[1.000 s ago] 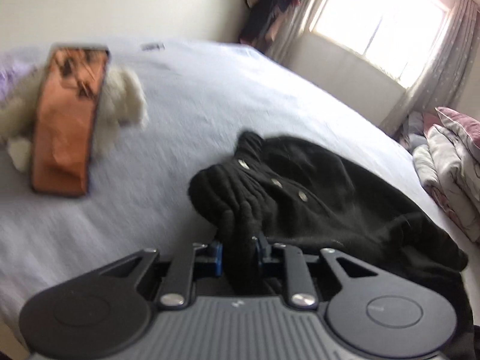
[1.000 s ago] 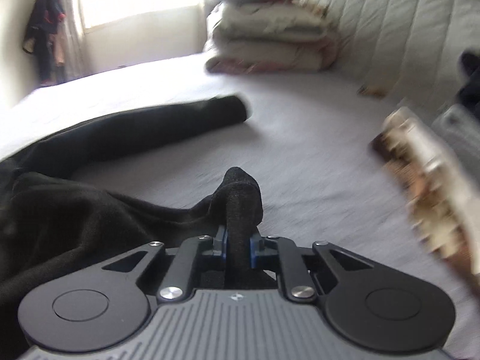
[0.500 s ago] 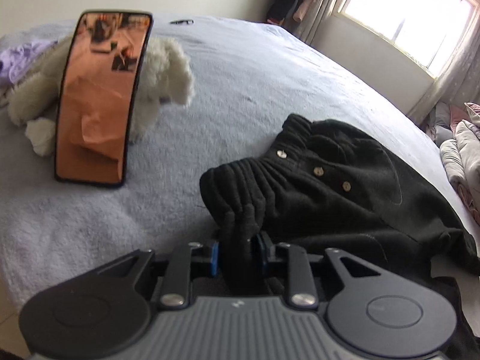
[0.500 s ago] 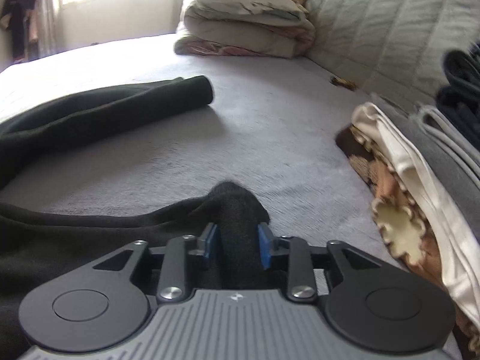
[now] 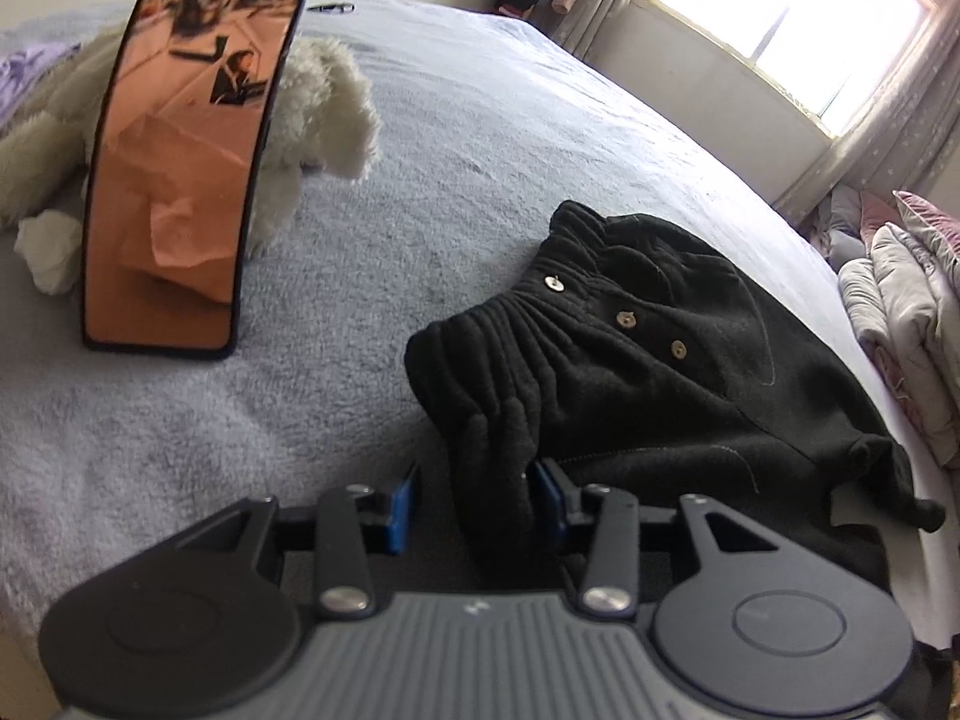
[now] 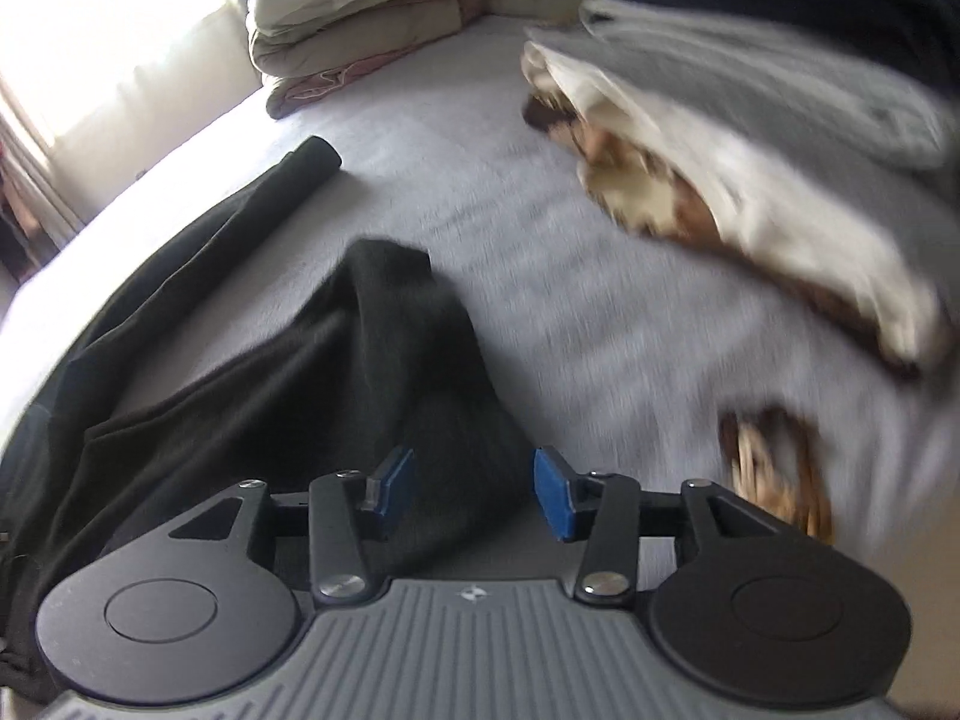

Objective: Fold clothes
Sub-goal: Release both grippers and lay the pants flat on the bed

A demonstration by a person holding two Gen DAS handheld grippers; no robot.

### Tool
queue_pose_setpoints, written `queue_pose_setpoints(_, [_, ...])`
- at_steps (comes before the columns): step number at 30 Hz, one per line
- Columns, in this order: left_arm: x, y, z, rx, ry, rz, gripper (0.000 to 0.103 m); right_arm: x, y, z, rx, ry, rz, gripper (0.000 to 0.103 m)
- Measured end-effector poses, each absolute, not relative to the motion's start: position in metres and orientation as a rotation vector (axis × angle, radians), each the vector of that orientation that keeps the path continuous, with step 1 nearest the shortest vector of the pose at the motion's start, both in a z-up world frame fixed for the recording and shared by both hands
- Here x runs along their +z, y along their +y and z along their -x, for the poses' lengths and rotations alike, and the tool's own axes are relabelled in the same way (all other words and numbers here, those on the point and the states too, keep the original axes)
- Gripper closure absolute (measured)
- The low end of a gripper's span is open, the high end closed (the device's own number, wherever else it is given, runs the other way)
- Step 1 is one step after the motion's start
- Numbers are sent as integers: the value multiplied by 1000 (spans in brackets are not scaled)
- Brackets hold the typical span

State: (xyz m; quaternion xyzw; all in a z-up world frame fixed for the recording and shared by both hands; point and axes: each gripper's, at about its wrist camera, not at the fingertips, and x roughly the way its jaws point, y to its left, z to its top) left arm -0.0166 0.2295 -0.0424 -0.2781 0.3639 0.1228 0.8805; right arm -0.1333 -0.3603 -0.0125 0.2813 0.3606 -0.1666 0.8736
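Black trousers (image 5: 660, 360) with a gathered waistband and three small buttons lie crumpled on the grey bed (image 5: 480, 150). My left gripper (image 5: 474, 495) stands open around a bunched end of the waistband; the cloth leans on the right pad and is apart from the left one. In the right wrist view the trouser legs (image 6: 240, 360) stretch away to the left, one leg end lying far up the bed. My right gripper (image 6: 474, 489) is open, with a fold of leg cloth lying loose between its blue pads.
A phone (image 5: 180, 168) stands propped against a white plush toy (image 5: 324, 102) at the left. Folded clothes (image 6: 750, 180) lie stacked to the right of the right gripper. Piled bedding (image 6: 360, 30) sits at the bed's far end under a bright window (image 5: 798, 18).
Both grippers were shut on the black cloth and have now opened, letting it go. The left gripper drew nearer the phone; the right one swung toward the stacked clothes.
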Motion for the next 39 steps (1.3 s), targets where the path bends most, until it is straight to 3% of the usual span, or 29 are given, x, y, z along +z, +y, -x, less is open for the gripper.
queue_pose_setpoints(9, [-44,234,20,241,759,639,60,-61,-364,132,-288,601,-902,57])
queue_pose_setpoints(10, [-44,233,20,240,756,631,61,-63,-365,130,-302,584,-914,61])
queue_pose_setpoints(12, [-44,231,20,236,747,611,67,-62,-366,127,-335,564,-899,87])
queue_pose_setpoints(13, [-41,230,21,233,740,599,80,-58,-366,128,-349,554,-875,89])
queue_pose_setpoints(14, [-38,229,22,228,732,586,81,-50,-365,131,-371,542,-838,91])
queue_pose_setpoints(21, [-15,234,39,206,727,599,84,-5,-368,157,-379,544,-666,93])
queue_pose_setpoints(28, [-26,243,52,244,782,586,88,-27,-380,182,-361,653,-664,93])
queue_pose_setpoints(30, [-36,242,52,242,804,558,86,-41,-379,186,-358,686,-642,89])
queue_pose_setpoints(32, [-35,234,54,254,791,490,75,-46,-378,191,-341,683,-624,83])
queue_pose_setpoints(33, [-33,230,54,258,783,453,71,-43,-377,194,-335,675,-607,76])
queue_pose_setpoints(35, [-25,225,57,280,764,388,52,-34,-377,199,-336,667,-559,68])
queue_pose_setpoints(39, [-8,216,56,282,730,322,49,-11,-387,206,-354,634,-492,61])
